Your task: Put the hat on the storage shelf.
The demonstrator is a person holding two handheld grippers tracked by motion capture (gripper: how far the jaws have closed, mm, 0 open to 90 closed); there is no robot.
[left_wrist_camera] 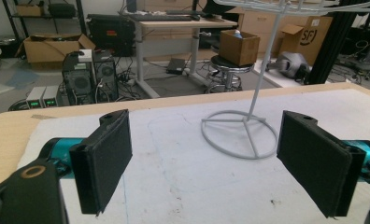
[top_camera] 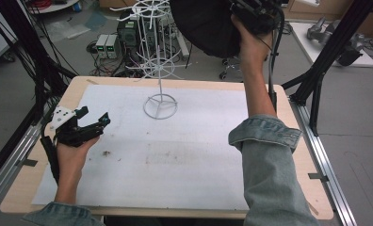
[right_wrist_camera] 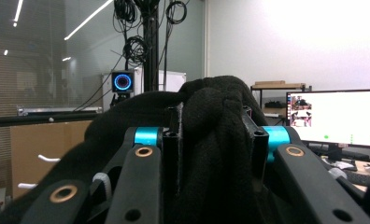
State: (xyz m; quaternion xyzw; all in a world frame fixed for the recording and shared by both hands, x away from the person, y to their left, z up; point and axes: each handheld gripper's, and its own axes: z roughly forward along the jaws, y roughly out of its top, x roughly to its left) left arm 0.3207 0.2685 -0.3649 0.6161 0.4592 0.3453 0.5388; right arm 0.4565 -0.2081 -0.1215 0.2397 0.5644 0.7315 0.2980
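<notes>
One claw, the right claw [top_camera: 250, 14], gripped a black hat [top_camera: 206, 26] high by the white rack [top_camera: 154, 52], while the left claw [top_camera: 88, 123] rested open; bunched cloth could have slipped or snagged a prong.

- White mat [top_camera: 175, 160]: under the left gripper [left_wrist_camera: 211, 158], stained, covers most of the wooden table [top_camera: 24, 183].
- Computer towers [left_wrist_camera: 87, 79]: on the floor, beyond the table, ahead-left of the left gripper.
- Cardboard box [left_wrist_camera: 239, 46]: on a stool, ahead of it.
- Monitor [right_wrist_camera: 337, 116]: lit, ahead-right of the right gripper [right_wrist_camera: 216, 140].
</notes>
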